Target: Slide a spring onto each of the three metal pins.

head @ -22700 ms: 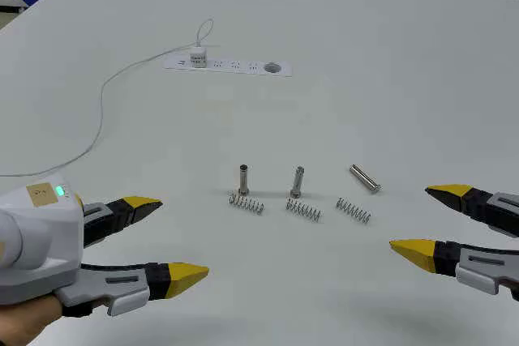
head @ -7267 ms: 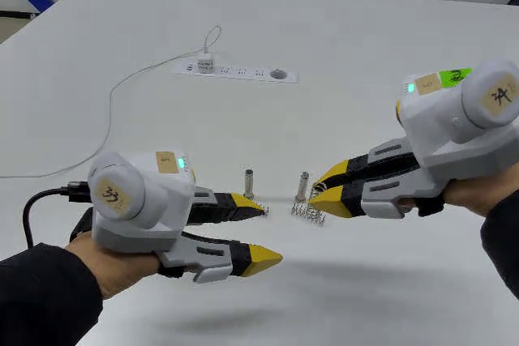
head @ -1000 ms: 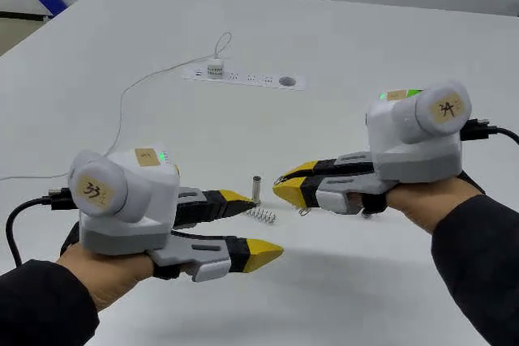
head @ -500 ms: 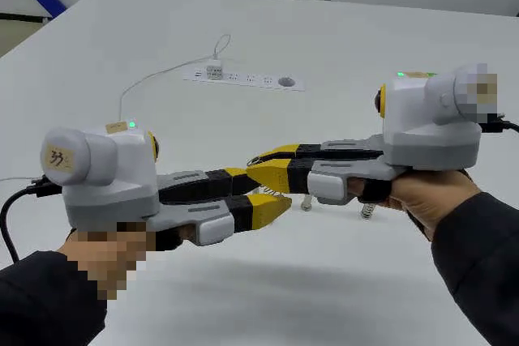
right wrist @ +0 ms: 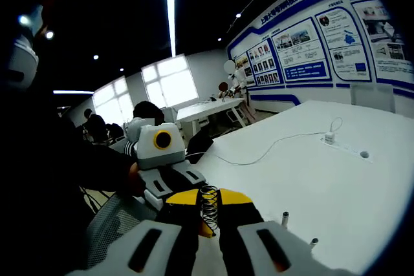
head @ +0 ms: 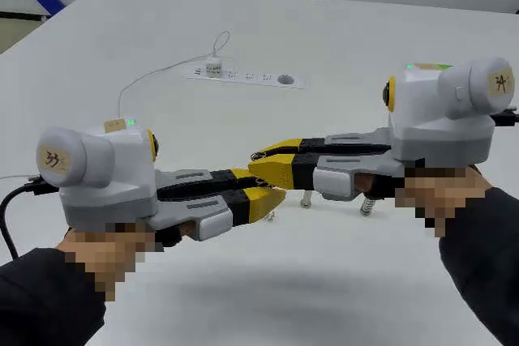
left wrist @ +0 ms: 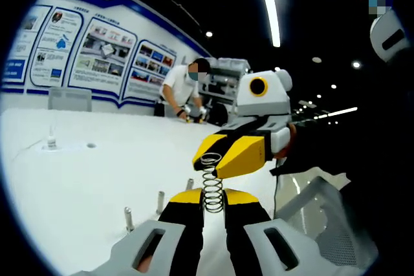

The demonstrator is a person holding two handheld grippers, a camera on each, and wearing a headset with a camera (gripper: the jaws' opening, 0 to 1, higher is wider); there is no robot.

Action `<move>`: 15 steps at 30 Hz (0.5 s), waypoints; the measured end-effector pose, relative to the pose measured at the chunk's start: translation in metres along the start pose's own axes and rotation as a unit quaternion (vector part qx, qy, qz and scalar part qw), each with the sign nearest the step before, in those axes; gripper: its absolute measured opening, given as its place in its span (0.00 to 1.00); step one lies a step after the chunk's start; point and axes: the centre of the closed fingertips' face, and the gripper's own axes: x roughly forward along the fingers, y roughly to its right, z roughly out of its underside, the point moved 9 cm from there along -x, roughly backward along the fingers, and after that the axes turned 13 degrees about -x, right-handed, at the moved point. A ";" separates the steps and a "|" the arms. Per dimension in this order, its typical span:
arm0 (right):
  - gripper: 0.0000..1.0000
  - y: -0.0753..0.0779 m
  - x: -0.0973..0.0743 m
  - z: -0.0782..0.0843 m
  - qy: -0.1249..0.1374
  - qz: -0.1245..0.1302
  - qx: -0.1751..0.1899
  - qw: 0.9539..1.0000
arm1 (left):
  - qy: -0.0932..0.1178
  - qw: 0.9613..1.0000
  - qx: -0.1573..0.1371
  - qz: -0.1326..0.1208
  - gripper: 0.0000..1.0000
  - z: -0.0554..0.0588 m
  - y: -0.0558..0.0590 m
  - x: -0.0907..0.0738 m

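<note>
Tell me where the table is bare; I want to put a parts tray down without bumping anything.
Bare: the table near the person, and the stretch between the power strip and the grippers. Crowded: the middle, where the left gripper and right gripper meet on a spring above the pins.

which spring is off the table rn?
The spring held in the air between the left gripper and right gripper tips; the loose spring lies on the table.

Left gripper (head: pixel 259 187) and right gripper (head: pixel 258 164) tip to tip above white table (head: pixel 381 54), pins (head: pixel 306 198) beneath, power strip (head: pixel 243 77) behind.
</note>
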 end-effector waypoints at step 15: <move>0.11 -0.005 -0.010 -0.001 -0.063 0.000 -0.076 0.995 | -0.031 0.998 0.046 -0.005 0.12 0.000 0.000 0.001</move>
